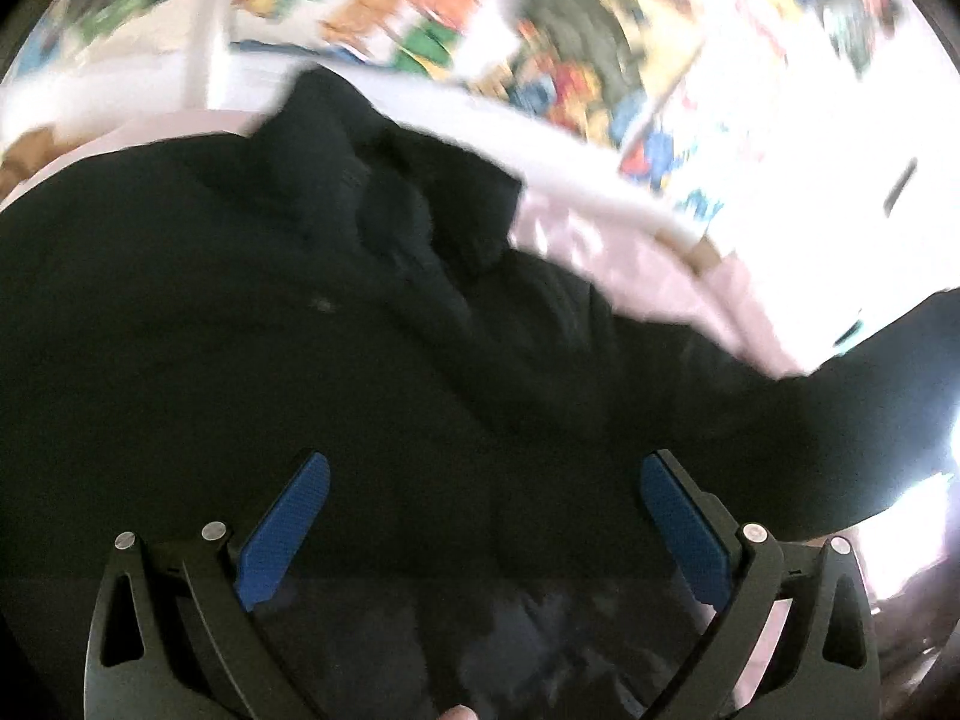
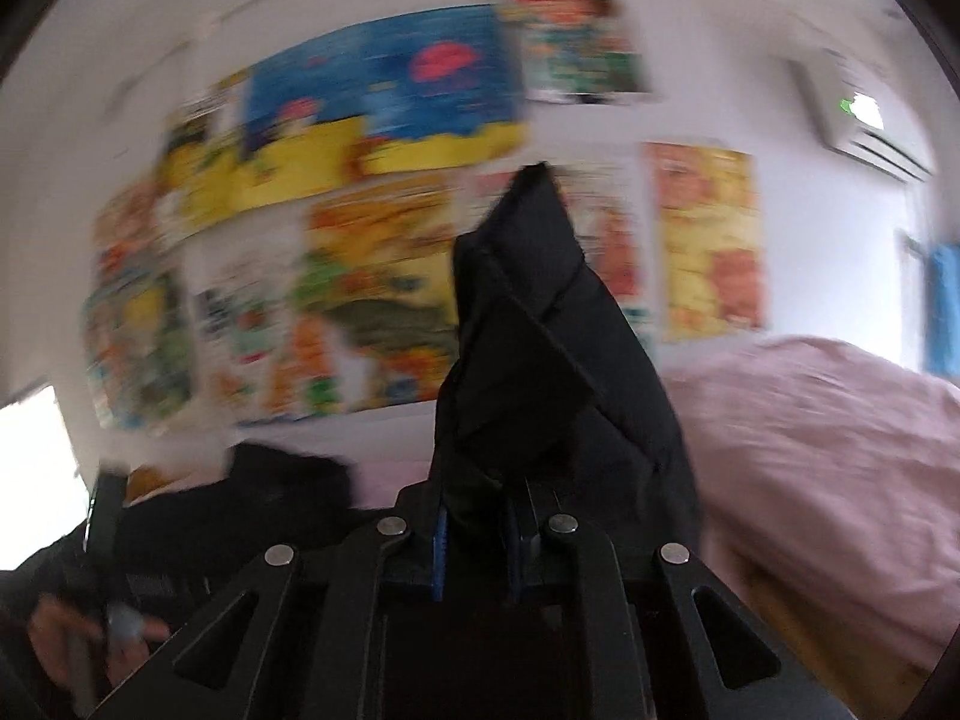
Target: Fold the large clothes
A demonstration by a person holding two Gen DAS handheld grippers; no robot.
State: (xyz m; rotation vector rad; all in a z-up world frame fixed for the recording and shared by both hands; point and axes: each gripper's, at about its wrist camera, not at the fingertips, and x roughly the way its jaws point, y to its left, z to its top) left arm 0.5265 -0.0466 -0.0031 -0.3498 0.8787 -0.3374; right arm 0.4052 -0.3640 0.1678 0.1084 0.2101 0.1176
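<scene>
A large black jacket (image 1: 300, 312) lies spread over a pink bed sheet (image 1: 606, 258), its collar toward the far side. My left gripper (image 1: 480, 480) is open and empty, its blue pads (image 1: 282, 534) wide apart just above the jacket's body. My right gripper (image 2: 474, 540) is shut on a fold of the black jacket (image 2: 540, 348), which stands up in a peak in front of the camera. More of the jacket (image 2: 240, 504) trails to the left in the right wrist view.
A pink duvet (image 2: 840, 480) is heaped at the right. Colourful posters (image 2: 384, 192) cover the white wall behind the bed. An air conditioner (image 2: 864, 126) hangs high at the right. A hand (image 2: 78, 636) shows at the lower left.
</scene>
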